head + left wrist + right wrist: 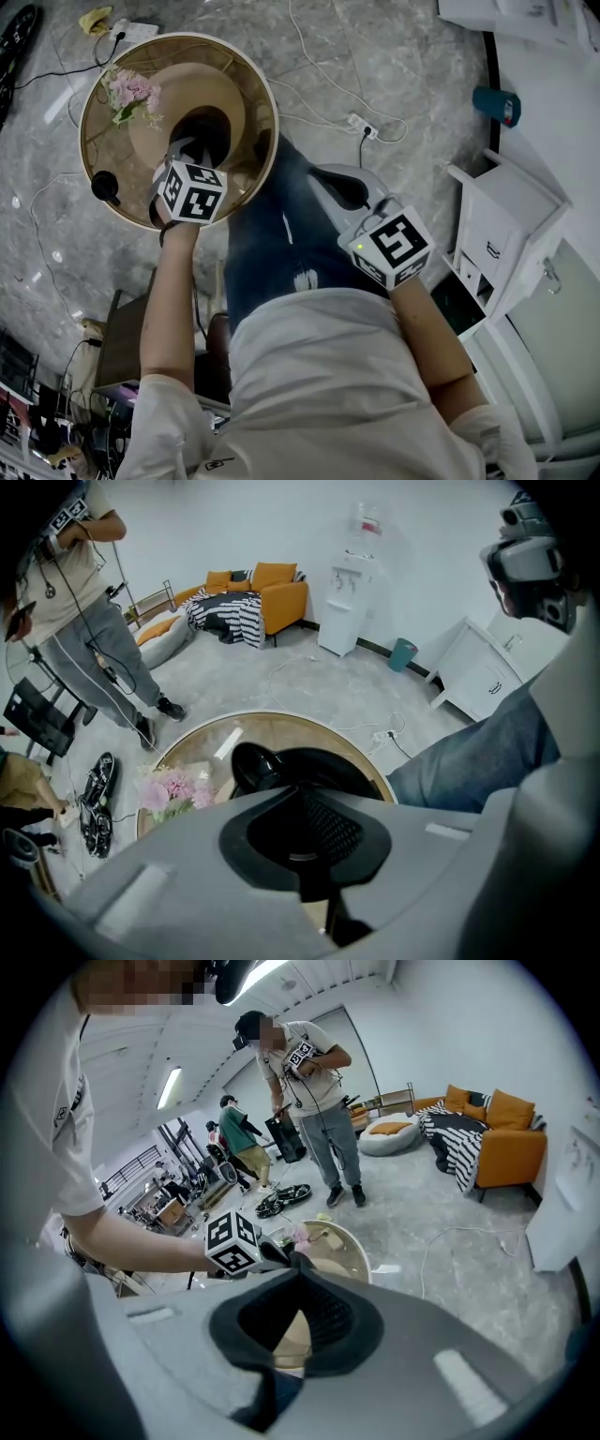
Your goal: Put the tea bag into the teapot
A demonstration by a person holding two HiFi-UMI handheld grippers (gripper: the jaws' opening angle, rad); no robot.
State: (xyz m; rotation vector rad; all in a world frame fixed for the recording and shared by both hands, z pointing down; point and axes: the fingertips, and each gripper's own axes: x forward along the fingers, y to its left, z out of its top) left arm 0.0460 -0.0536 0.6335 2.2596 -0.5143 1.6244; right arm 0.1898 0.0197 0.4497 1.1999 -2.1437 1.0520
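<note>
The left gripper point(300, 789), jaws pressed together, is held over the black teapot point(211, 131) on the round tabletop point(251, 80). Pink flowers point(131, 92) are seen at ten o'clock (the right gripper point(298, 1262) is likewise closed, empty).

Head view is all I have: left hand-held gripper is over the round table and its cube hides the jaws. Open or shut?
Observer: Shut. In the left gripper view the left hand-held gripper has its jaw tips together, with nothing showing between them.
Operator: What's ahead of the tips?
Observer: The black teapot sits just beyond them on the round table.
Operator: And the right one?
Observer: The right hand-held gripper is shut and empty. Only the tan tabletop shows through the gap behind its tips.
</note>
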